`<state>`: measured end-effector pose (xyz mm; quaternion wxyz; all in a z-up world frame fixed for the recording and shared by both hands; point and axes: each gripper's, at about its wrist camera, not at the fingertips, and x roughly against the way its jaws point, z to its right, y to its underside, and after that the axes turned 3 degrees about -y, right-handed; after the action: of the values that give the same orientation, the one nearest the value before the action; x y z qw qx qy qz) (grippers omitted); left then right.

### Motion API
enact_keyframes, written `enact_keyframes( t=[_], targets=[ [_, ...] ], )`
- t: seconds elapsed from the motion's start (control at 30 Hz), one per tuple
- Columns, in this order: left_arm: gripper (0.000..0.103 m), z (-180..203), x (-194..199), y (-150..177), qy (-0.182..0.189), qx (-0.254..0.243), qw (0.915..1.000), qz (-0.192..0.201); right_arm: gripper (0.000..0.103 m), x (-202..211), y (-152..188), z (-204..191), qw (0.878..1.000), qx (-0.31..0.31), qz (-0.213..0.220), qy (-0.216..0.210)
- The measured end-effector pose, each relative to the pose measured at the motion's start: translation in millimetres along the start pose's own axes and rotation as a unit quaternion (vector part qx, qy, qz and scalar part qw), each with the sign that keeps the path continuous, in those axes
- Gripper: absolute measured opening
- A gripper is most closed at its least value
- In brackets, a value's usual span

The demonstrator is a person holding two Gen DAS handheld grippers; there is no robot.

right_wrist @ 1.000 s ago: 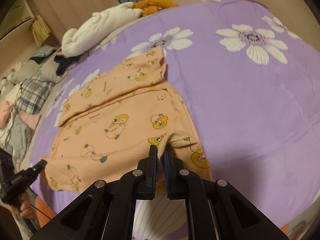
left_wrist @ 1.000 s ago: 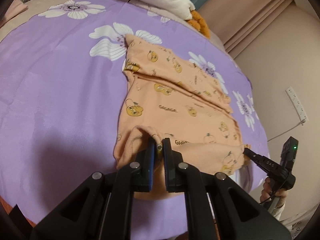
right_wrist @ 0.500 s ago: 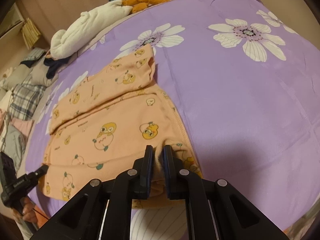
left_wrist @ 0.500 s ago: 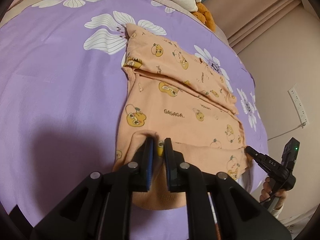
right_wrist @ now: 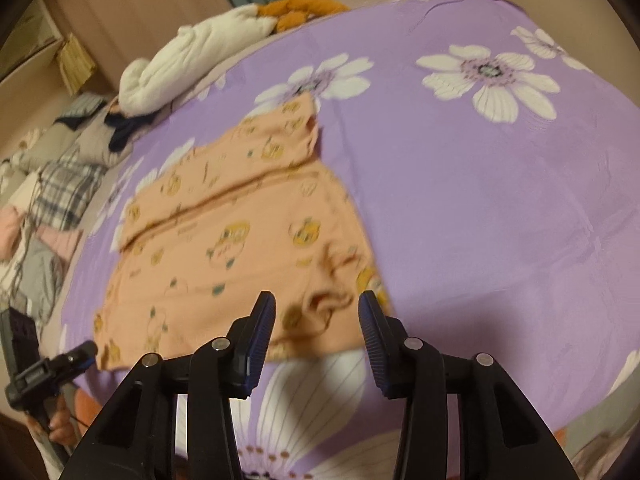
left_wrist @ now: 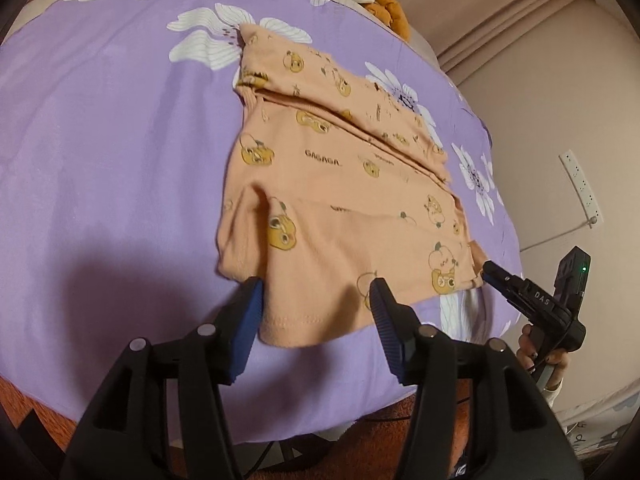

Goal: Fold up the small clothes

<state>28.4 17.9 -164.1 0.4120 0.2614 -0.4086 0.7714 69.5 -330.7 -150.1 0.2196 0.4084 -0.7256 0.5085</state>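
A small peach garment (left_wrist: 340,184) printed with yellow cartoon animals lies folded on the purple flowered bedspread (left_wrist: 100,128). It also shows in the right wrist view (right_wrist: 240,236). Its near edge is folded over onto the body. My left gripper (left_wrist: 316,292) is open and empty, its fingers on either side of the garment's near left corner. My right gripper (right_wrist: 316,308) is open and empty just above the garment's near right corner. The right gripper also shows in the left wrist view (left_wrist: 486,270), at the garment's other near corner.
A white pillow (right_wrist: 192,68) and an orange soft toy (right_wrist: 304,6) lie at the far end of the bed. Several clothes (right_wrist: 52,184) are piled at the left. A wall with a power strip (left_wrist: 582,188) stands to the right.
Both grippers have opened and let go of the garment's hem. The lifted edge has dropped flat onto the garment. Both grippers have pulled back a little.
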Motion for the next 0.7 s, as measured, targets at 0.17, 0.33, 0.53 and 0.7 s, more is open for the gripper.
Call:
enact_keyframes(
  t=[0.17, 0.33, 0.53, 0.7],
  targets=[
    [0.05, 1.0, -4.6, 0.5, 0.019, 0.004, 0.9997, -0.013, 0.043, -11.1, 6.6, -3.9, 1.0, 0.008, -0.014, -0.006],
    [0.012, 10.1, -14.6, 1.8, 0.031, -0.009, 0.9986, -0.042, 0.016, -24.1, 2.3, -10.7, 0.999, 0.019, -0.02, -0.021],
    [0.011, 15.8, -5.9, -22.2, 0.08, 0.017, 0.9965, -0.02, 0.013, -21.6, -16.0, -20.7, 0.999, 0.021, -0.006, -0.049],
    [0.012, 20.1, -4.9, -58.4, 0.078, 0.024, 0.9967, 0.003, 0.013, -25.3, -40.5, -22.4, 0.998, 0.002, 0.0, -0.056]
  ],
)
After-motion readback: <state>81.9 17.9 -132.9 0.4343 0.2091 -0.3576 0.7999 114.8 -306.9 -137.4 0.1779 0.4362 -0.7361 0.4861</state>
